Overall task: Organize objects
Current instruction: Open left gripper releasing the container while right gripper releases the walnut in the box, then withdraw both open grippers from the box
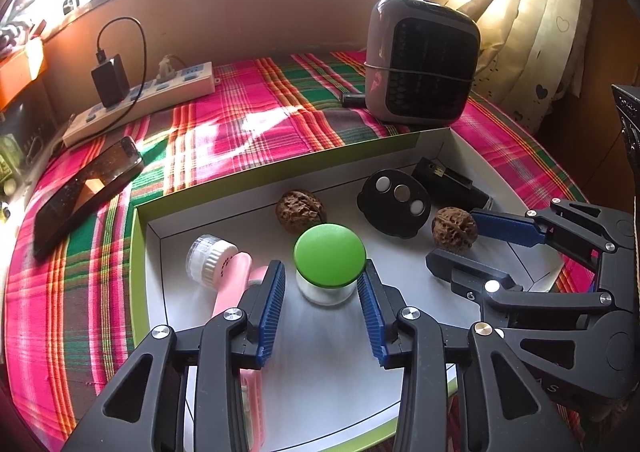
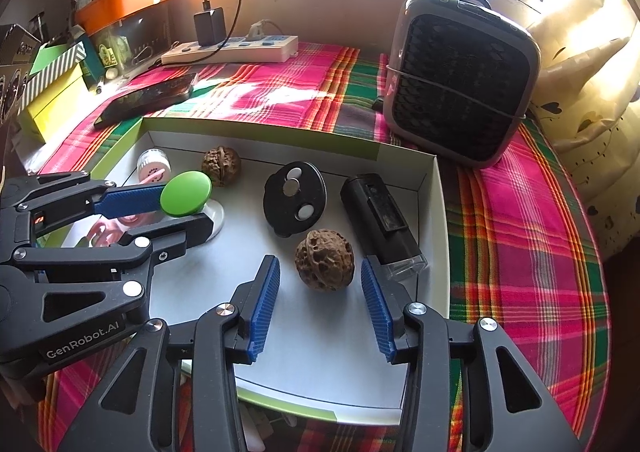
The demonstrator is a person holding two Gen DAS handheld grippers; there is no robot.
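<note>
A white box with green rim (image 1: 152, 211) (image 2: 434, 187) lies on the plaid cloth. It holds a green-lidded jar (image 1: 329, 260) (image 2: 186, 193), two walnuts (image 1: 299, 210) (image 1: 455, 228) (image 2: 325, 260) (image 2: 221, 165), a black round holder with metal discs (image 1: 394, 202) (image 2: 294, 197), a black device (image 1: 450, 181) (image 2: 378, 217) and a pink brush (image 1: 224, 272) (image 2: 154, 167). My left gripper (image 1: 322, 284) (image 2: 182, 207) is open, its fingers on either side of the jar. My right gripper (image 2: 320, 284) (image 1: 460, 240) is open around the near walnut.
A grey fan heater (image 1: 424, 63) (image 2: 460, 79) stands behind the box. A phone (image 1: 86, 191) (image 2: 150, 97) and a power strip with charger (image 1: 140, 99) (image 2: 232, 47) lie at the left. Boxes (image 2: 60, 91) are stacked far left. Curtains (image 2: 592, 91) hang at the right.
</note>
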